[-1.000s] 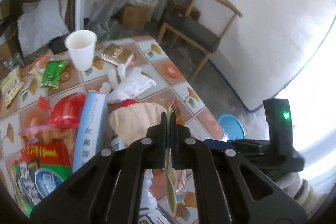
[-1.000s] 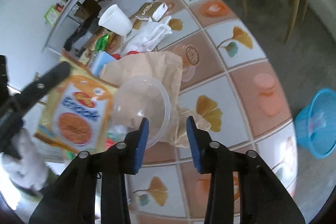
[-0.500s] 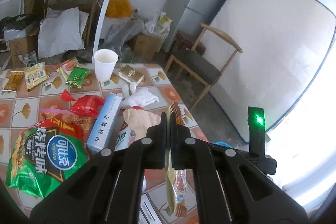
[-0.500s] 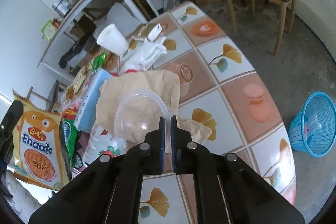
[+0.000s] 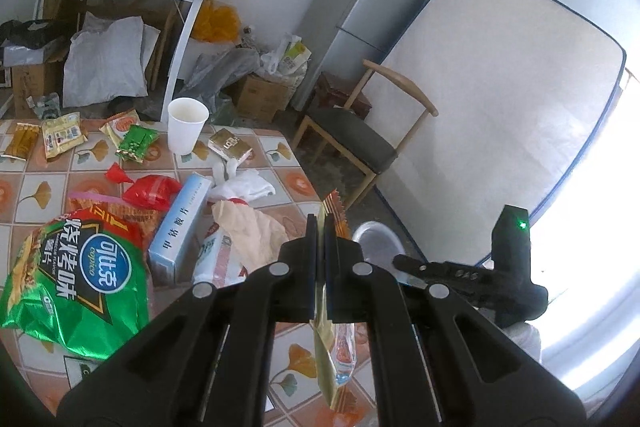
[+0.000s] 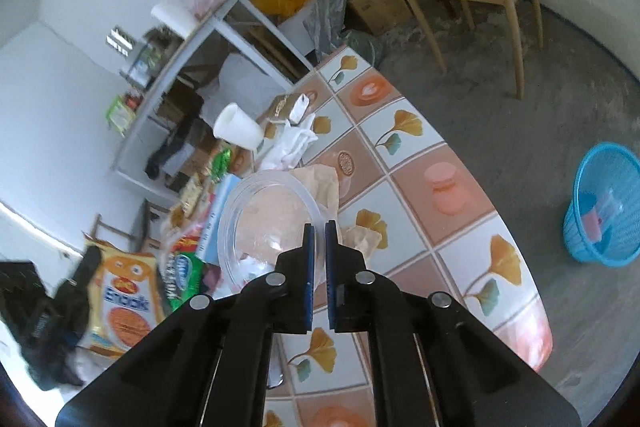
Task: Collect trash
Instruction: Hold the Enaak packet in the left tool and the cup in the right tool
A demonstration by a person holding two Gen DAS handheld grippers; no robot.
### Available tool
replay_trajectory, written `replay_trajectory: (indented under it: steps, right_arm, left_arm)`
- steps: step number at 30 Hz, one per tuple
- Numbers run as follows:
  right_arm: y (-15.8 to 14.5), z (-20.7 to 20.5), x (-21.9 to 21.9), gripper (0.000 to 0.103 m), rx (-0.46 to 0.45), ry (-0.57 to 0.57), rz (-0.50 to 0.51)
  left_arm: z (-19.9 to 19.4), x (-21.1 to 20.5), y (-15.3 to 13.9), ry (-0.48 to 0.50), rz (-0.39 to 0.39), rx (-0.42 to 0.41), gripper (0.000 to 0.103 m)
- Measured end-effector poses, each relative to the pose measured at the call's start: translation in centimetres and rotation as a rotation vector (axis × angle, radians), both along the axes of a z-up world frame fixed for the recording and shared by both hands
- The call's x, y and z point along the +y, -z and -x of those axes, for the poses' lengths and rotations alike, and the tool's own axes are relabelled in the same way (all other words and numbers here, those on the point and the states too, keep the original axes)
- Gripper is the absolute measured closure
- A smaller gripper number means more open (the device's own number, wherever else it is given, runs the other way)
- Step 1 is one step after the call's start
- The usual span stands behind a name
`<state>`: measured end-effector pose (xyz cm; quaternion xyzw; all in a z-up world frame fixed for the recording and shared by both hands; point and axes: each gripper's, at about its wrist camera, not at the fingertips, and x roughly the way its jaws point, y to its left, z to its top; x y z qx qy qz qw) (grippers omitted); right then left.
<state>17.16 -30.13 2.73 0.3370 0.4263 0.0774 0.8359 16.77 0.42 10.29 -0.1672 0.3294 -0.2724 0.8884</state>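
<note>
Gripping a yellow snack packet (image 5: 333, 359), the left gripper (image 5: 320, 239) has its jaws clamped tight above the cluttered tabletop (image 5: 24, 183). The right gripper (image 6: 319, 247) pinches a clear plastic lid (image 6: 268, 223) by its rim; a blue basket (image 6: 604, 203) stands on the floor, far right.

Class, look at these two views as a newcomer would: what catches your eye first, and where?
The left hand-held gripper pinches a yellow snack packet hanging over the tiled table. The right hand-held gripper clamps the rim of a clear plastic bowl. A blue basket stands on the floor right of the table.
</note>
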Motion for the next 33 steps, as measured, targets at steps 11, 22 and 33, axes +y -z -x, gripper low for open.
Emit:
replay_trajectory:
  steps: [11,22,33]
  right_arm:
    - [-1.9,4.7,-5.1,0.098,-0.051,0.115,-0.143]
    - [-2.1,6.1,-5.7,0.098,-0.059,0.132,-0.155]
    - [-2.0,6.4,-5.8,0.098,-0.061,0.135,-0.157]
  left_arm:
    - [0.9,0.1,-0.7,0.003,0.013,-0.025,0.101]
    - [1.4,-0.5,-0.9,0.015,0.015,-0.032,0.101]
    - [1.4,-0.5,-1.0,0.015,0.017,-0.033,0.101]
